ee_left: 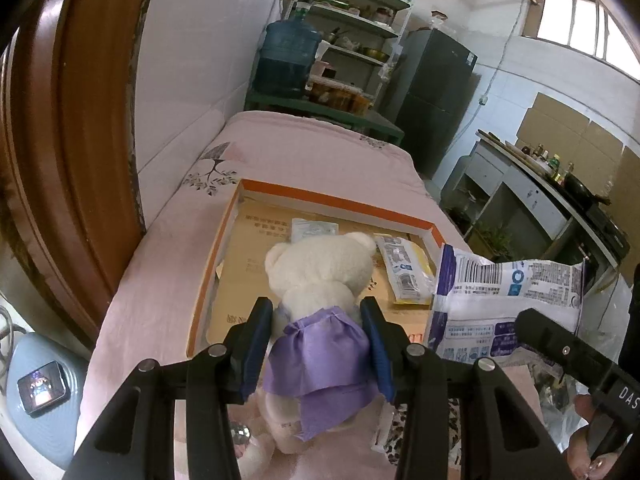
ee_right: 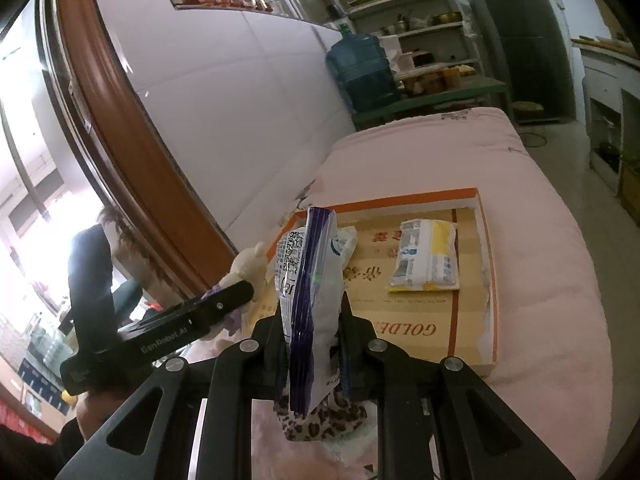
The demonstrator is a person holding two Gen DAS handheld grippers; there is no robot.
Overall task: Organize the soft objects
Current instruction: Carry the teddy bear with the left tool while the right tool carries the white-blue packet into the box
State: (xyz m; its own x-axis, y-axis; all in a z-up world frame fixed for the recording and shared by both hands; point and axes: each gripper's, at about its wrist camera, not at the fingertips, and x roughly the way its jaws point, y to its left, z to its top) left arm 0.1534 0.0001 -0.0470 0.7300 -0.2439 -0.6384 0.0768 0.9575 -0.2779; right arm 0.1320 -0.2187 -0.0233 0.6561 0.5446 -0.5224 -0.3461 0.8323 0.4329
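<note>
Left gripper (ee_left: 318,332): fingers part-spread and clamped on the teddy bear (ee_left: 320,280); the blue pads (ee_left: 256,344) press its waist from both sides, over the purple skirt (ee_left: 320,356).

Why the bear is held so: gripped at the narrow middle, head pointing away toward 12 o'clock, so the soft body likely stays balanced and can go head-first into the box.

Bear relative to fingers: torso squarely between the pads, head beyond the tips, legs hanging back below the gripper at 6 o'clock.

Right gripper (ee_right: 310,320): fingers nearly pressed together, pinching the white-and-purple packet (ee_right: 308,280) on edge.

Why the packet is held so: pinched at its lower part, it stands upright like a thin flag, which probably keeps the floppy pack from folding while carried.

Packet relative to fingers: its lower part sits between the tips; most of it rises beyond them toward 12 o'clock, a corner pokes back below.

Box (ee_left: 336,199): shallow cardboard tray with an orange rim, on the pink bed (ee_left: 304,148), ahead of both grippers at 12 o'clock.

Already in the box: a yellow-and-white packet (ee_right: 426,260), at 1 o'clock from the right gripper.

Leopard-print cloth (ee_right: 320,420): on the bed under the right gripper, at 6 o'clock, outside the box.

Stage, as I judge it: both items are carried toward the box, not yet set down.
</note>
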